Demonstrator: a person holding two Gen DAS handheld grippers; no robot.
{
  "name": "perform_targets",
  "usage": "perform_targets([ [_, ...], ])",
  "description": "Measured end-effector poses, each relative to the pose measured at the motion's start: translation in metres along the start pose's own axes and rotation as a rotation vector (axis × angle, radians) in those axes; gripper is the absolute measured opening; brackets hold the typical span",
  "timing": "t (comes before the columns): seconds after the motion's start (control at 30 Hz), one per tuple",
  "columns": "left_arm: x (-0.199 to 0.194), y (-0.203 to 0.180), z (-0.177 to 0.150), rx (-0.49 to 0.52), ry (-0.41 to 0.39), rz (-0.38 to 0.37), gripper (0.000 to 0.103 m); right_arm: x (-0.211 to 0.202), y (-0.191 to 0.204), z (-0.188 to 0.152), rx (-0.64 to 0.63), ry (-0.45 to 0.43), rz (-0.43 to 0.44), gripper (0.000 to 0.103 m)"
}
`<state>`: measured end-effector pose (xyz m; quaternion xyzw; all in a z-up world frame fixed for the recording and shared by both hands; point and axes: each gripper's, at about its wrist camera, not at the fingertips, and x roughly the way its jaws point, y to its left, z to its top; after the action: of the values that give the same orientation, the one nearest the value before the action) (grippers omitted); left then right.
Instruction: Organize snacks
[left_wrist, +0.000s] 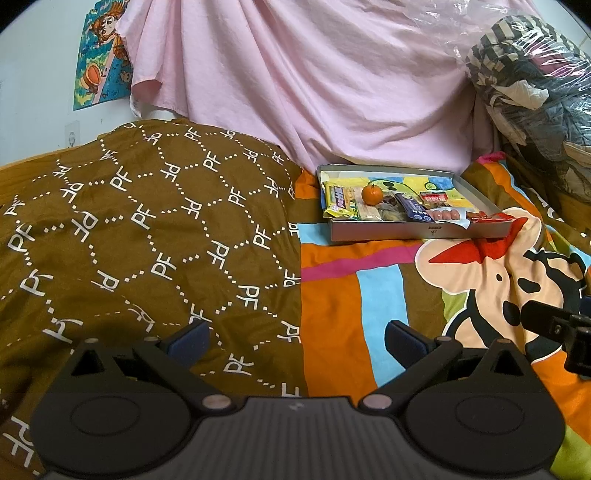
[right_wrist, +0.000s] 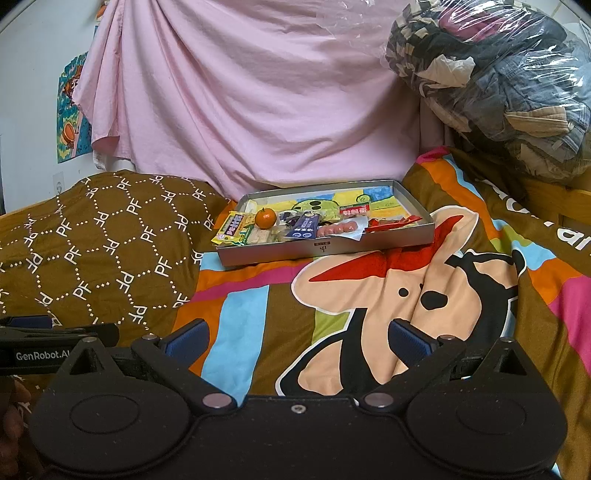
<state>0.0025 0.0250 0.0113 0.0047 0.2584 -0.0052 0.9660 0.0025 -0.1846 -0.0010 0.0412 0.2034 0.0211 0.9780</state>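
Note:
A shallow grey box tray (left_wrist: 384, 232) (right_wrist: 280, 253) lies on the colourful blanket ahead of both grippers. It holds a small orange (left_wrist: 371, 194) (right_wrist: 265, 217), a yellow-green snack pack (left_wrist: 338, 205) (right_wrist: 232, 229), a dark blue packet (left_wrist: 413, 210) (right_wrist: 304, 227), pink sausages (left_wrist: 445, 214) (right_wrist: 338, 228), a red wrapper (left_wrist: 491, 218) (right_wrist: 391, 224) and other small packs. My left gripper (left_wrist: 295, 341) is open and empty, well short of the tray. My right gripper (right_wrist: 297, 339) is open and empty, also well short of it.
A brown patterned pillow (left_wrist: 129, 229) (right_wrist: 92, 240) lies left of the tray. A pink sheet (left_wrist: 295, 81) (right_wrist: 240, 92) hangs behind. A plastic bag of clothes (left_wrist: 535, 85) (right_wrist: 498, 81) sits at the back right. The other gripper shows at the frame edges (left_wrist: 569, 332) (right_wrist: 44, 350).

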Motion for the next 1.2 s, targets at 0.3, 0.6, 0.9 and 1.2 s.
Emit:
perform_targets([
  [0.3, 0.0028, 0.0036, 0.0038, -0.028, 0.064, 0.015, 0.103, 0.0003, 0.0001, 0.0001, 0.001, 0.0, 0.0, 0.102],
  [0.6, 0.0, 0.0035, 0.0047, -0.034, 0.057, -0.02, 0.103, 0.0007, 0.0013, -0.0003, 0.0, 0.002, -0.001, 0.102],
  [0.9, 0.0004, 0.0003, 0.0041, -0.016, 0.058, -0.008, 0.103, 0.0009, 0.0016, 0.0001, 0.0, 0.003, -0.002, 0.102],
  [1.2, 0.0011, -0.0003, 0.0035, -0.001, 0.064, -0.008, 0.103, 0.0018, 0.0022, -0.0021, 0.0, 0.006, 0.001, 0.102],
])
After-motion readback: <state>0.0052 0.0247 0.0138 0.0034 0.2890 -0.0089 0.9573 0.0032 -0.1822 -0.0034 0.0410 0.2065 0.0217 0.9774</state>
